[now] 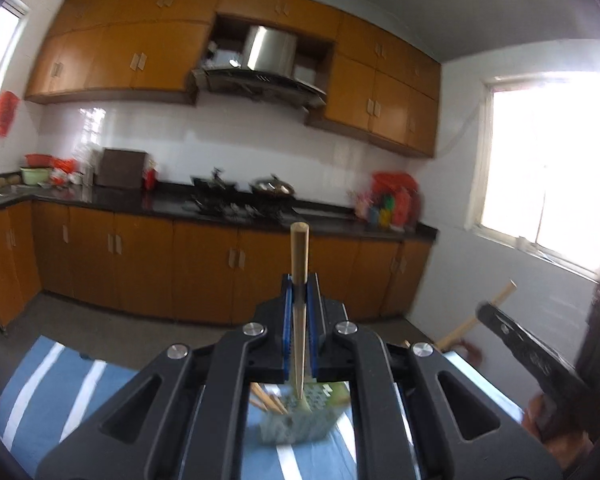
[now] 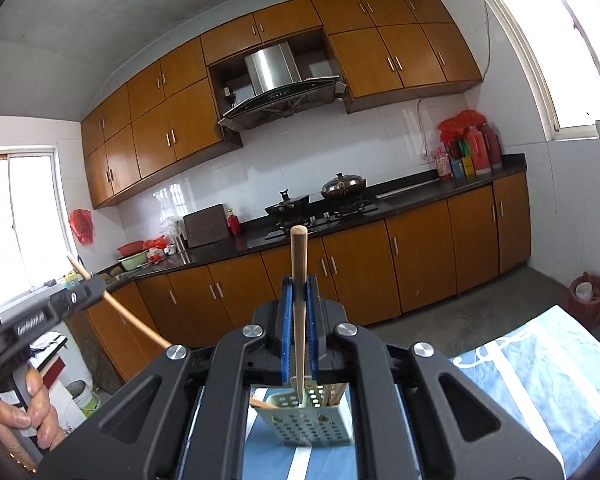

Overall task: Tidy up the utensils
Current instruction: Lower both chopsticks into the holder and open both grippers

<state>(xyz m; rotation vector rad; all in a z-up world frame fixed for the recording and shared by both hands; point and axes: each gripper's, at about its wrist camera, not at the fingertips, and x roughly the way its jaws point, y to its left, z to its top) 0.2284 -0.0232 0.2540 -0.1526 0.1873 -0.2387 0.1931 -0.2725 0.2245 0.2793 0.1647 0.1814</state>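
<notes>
Left gripper (image 1: 299,284) nearly level, blue pads clamped on an upright chopstick (image 1: 299,256); right gripper (image 2: 299,284) matches, pinching its own chopstick (image 2: 299,256).

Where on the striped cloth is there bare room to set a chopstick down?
Bare striped cloth lies right of the perforated holder, and more left of it. The holder itself is crowded with chopsticks.

Below your right gripper (image 2: 299,300), the basket (image 2: 312,424) sits on the cloth (image 2: 540,380); counter (image 2: 412,196) lies ahead.
</notes>
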